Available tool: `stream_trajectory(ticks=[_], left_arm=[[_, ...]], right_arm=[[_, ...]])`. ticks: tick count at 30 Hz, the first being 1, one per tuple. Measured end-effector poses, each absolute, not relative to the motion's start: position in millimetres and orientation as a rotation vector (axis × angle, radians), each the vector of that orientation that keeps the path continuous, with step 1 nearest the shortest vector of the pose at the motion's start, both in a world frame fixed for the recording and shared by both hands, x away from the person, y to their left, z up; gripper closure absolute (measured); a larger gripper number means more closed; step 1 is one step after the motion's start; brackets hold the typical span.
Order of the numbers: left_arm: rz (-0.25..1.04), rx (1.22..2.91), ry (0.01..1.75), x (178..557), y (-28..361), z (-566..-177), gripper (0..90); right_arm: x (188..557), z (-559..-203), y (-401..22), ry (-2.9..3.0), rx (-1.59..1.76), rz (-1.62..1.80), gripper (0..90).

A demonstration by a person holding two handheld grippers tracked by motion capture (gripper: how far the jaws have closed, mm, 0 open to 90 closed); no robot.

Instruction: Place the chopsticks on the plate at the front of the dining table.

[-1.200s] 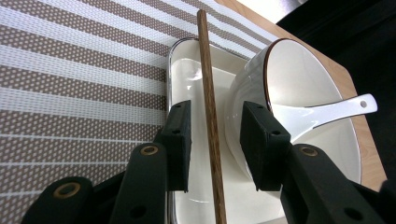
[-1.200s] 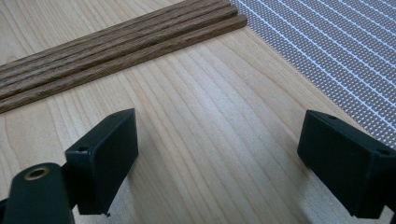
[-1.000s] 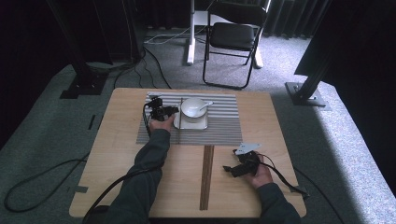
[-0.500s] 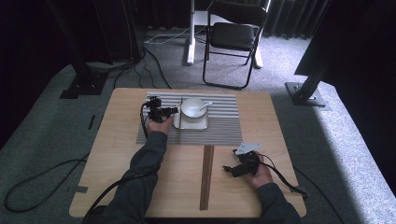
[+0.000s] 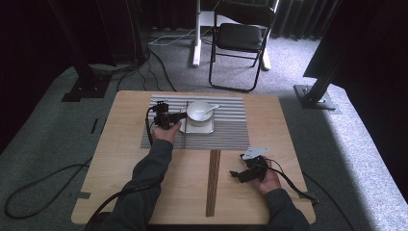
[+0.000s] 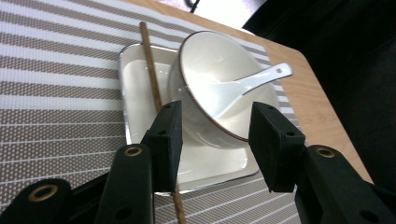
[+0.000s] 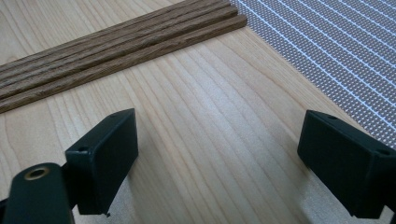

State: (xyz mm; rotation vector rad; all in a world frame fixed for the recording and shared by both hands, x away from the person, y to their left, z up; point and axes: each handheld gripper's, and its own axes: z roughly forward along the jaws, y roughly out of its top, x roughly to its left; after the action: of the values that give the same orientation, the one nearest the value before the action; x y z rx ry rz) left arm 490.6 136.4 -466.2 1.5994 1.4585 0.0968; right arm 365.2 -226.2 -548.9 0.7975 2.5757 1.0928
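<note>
Left gripper [image 6: 215, 140] hangs low over the striped mat [image 5: 226, 137], its jaws just opened wider with nothing pinched between them. Right ahead sit the white bowl [image 6: 219, 93] with its spoon [image 6: 247, 86], stacked on the square plate [image 6: 135, 88], blocking any straight push forward. 1 thin chopstick [image 6: 152, 81] lies across the plate's edge beside the near jaw. Right gripper [image 7: 217, 158] rests wide open above bare wood, open tabletop [image 5: 125, 159] between its jaws. The bundle of wooden sticks [image 5: 213, 180] lies near it, well apart from the bowl.
</note>
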Motion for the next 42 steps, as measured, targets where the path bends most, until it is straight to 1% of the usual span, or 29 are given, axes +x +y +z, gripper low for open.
stream_trajectory(ticks=[7, 14, 22, 39, 42], left_arm=[[0.104, 1.620, 1.431, 483, 135, -460, 54.6], [0.105, 1.649, 1.422, 479, 132, -462, 54.6], [0.077, 1.667, 1.380, 468, 121, -461, 54.5], [0.076, 1.683, 1.307, 449, 107, -453, 54.5], [0.059, 1.686, 1.291, 447, 105, -452, 54.5]], right_arm=[[365, -549, -226, 2.576, 0.798, 1.093, 11.6], [365, -549, -226, 2.576, 0.798, 1.092, 11.6], [365, -549, -226, 2.576, 0.798, 1.093, 11.6], [365, -549, -226, 2.576, 0.798, 1.093, 11.6], [365, -549, -226, 2.576, 0.798, 1.093, 11.6]])
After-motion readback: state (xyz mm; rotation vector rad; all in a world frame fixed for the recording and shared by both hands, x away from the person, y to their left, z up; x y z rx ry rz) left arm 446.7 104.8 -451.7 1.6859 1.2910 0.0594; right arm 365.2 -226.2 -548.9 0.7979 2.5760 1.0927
